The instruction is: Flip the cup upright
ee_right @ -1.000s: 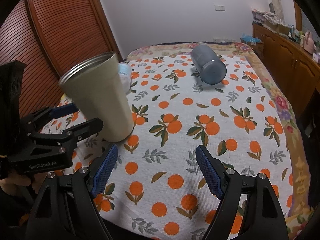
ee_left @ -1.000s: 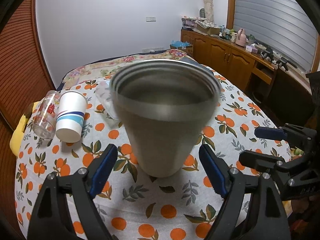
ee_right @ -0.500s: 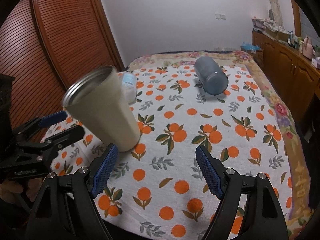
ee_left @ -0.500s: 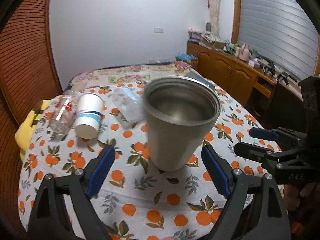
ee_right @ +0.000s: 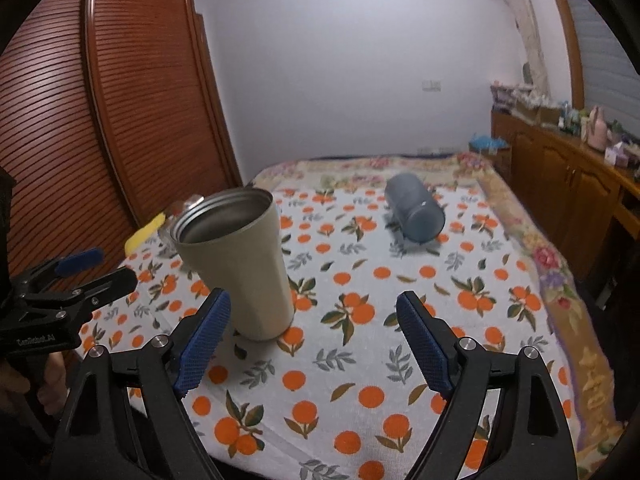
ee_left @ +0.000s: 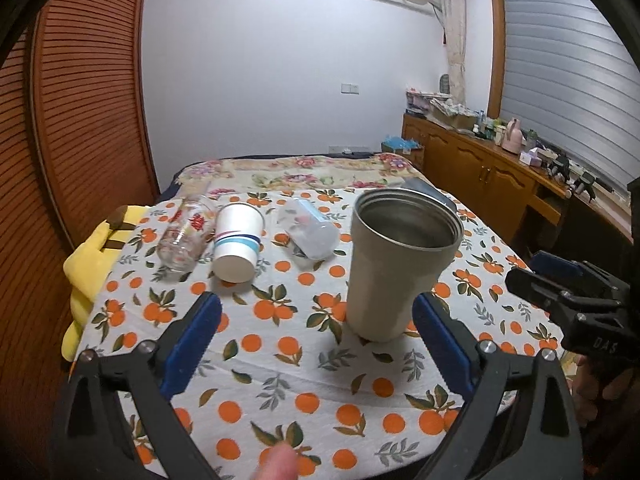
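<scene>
A beige metal cup stands upright, mouth up, on the orange-patterned tablecloth. It also shows in the right wrist view. My left gripper is open and empty, a little in front of the cup, which sits toward its right finger. My right gripper is open and empty, with the cup just beyond its left finger. Each gripper appears in the other's view: the right gripper, the left gripper.
A paper cup, a clear glass and a clear plastic cup lie on their sides at the back left. A grey-blue cup lies on its side farther back. A yellow item sits at the left edge. Wooden cabinets stand right.
Both grippers have pulled back and up from the cup. The cup, tilted a second ago, now stands upright and still on the cloth.
</scene>
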The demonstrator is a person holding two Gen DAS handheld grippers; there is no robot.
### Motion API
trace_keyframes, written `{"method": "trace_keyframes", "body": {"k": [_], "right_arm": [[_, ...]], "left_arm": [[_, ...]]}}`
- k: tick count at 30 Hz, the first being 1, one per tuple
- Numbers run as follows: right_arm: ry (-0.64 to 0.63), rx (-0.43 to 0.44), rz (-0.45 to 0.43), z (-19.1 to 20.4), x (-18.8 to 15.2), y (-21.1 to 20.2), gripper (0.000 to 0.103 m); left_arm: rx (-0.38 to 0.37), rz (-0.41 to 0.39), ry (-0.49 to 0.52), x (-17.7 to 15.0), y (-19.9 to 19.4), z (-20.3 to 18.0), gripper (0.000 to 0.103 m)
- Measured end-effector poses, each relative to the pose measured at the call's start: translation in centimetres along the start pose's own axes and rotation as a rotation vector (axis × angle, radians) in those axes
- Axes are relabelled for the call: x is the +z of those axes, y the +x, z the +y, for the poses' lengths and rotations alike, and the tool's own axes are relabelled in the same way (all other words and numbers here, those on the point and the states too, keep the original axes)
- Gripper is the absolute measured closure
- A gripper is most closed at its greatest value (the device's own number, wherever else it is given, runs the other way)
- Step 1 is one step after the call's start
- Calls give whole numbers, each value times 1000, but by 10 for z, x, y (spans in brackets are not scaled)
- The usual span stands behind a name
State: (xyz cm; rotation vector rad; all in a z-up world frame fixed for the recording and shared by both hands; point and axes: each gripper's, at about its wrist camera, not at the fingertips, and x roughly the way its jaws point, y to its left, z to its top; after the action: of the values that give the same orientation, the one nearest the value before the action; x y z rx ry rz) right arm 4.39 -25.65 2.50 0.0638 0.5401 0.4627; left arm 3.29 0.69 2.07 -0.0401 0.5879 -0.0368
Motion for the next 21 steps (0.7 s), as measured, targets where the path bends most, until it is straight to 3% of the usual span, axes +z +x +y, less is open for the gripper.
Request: {"method": "trace_keyframes", "body": {"k": [4,21], "right_arm": [[-19,-18,-26,7,-3,-5,16],[-22,-45,-32,8,-11,-7,16]], "left_arm": [[43,-7,-14,-7,-9,6,6],[40,-20,-9,-11,-20,5,6]]}}
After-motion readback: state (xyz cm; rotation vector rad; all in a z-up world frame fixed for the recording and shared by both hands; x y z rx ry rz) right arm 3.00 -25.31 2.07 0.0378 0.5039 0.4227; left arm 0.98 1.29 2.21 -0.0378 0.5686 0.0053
